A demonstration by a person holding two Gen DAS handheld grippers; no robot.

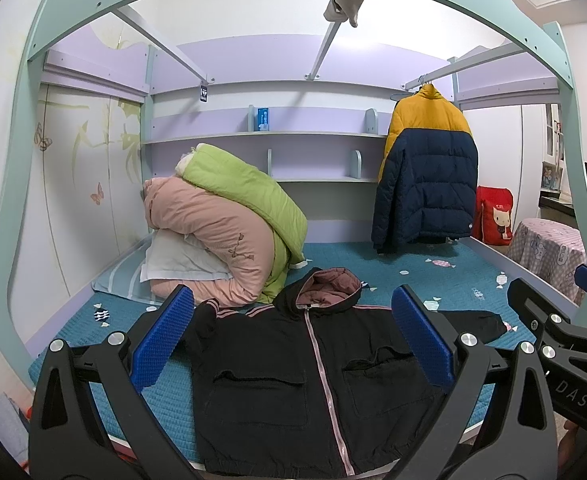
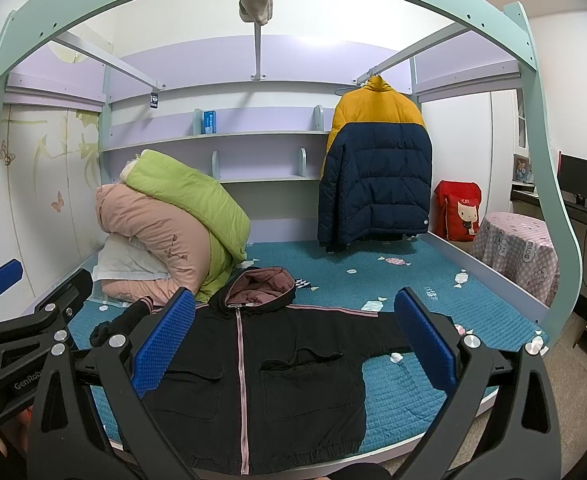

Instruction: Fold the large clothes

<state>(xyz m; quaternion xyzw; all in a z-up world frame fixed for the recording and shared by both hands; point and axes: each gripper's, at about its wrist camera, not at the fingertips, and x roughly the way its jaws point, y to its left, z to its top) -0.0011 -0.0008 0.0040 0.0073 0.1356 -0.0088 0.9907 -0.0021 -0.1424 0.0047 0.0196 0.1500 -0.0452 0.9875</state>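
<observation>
the black hooded jacket (image 1: 293, 376) lies face up and zipped on the bed (image 1: 433, 284), its hem at the near edge and its hood (image 1: 327, 284) pointing toward the far shelves. one sleeve (image 2: 369, 314) runs out flat toward the right edge; the other sleeve (image 1: 205, 320) is bunched up near the folded quilts (image 1: 221, 224) at the far left corner.

we hold the left gripper (image 1: 291, 340) above the jacket's chest, jaws spread wide and empty. the right gripper (image 2: 295, 340) hovers likewise, wide open with nothing in it, and each gripper shows at the edge of the other's view.

nothing looks folded yet, so we judge the first fold is the step in hand. to do it well we should first draw the bunched sleeve out flat, then pinch shoulder and hem on one side together, so the panel swings over the pink zip line (image 2: 240, 364) as one sheet. we should bite the outer fabric only, lift low, and keep the hem from slipping off the near edge. the quilts crowd the left side, so that fold needs care.
</observation>
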